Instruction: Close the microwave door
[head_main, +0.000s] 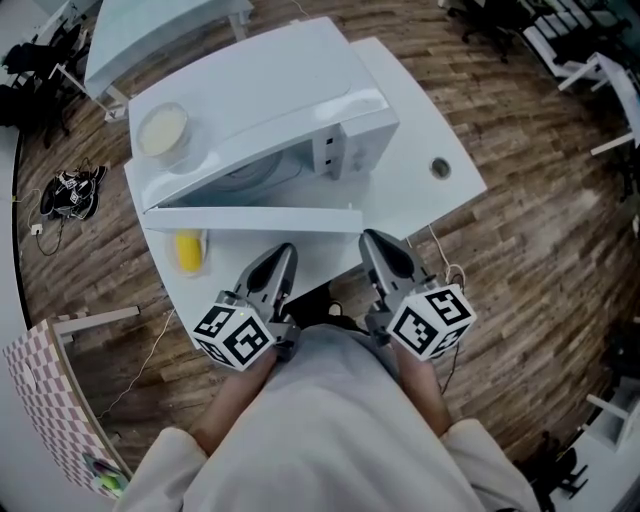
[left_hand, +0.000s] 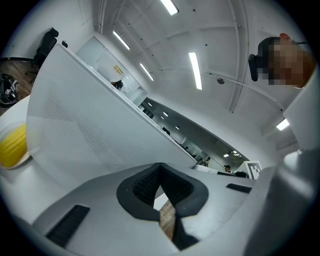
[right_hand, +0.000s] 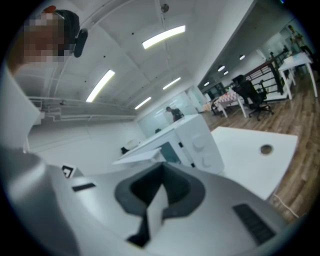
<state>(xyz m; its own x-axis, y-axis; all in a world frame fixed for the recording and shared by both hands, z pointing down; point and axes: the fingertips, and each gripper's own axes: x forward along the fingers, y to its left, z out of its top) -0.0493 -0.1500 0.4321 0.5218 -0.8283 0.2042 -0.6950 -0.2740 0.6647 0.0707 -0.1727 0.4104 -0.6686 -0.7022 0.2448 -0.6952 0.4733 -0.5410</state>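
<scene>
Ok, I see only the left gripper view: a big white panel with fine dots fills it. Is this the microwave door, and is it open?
Observer: Yes. The head view shows the door swung out from the microwave, hinged on the person's left.
Operator: Where is the right gripper?
Observer: The right gripper is near the door's free end, jaws together, holding nothing.
Operator: Is anything on top of the microwave?
Observer: A round pale dish sits on its left corner.

A yellow object (head_main: 188, 252) sits in a clear cup (left_hand: 31, 140) on the white surface (head_main: 440, 205). A grommet hole (head_main: 440, 168) lies near its right edge, and wood-plank floor (head_main: 520, 250) surrounds it.
</scene>
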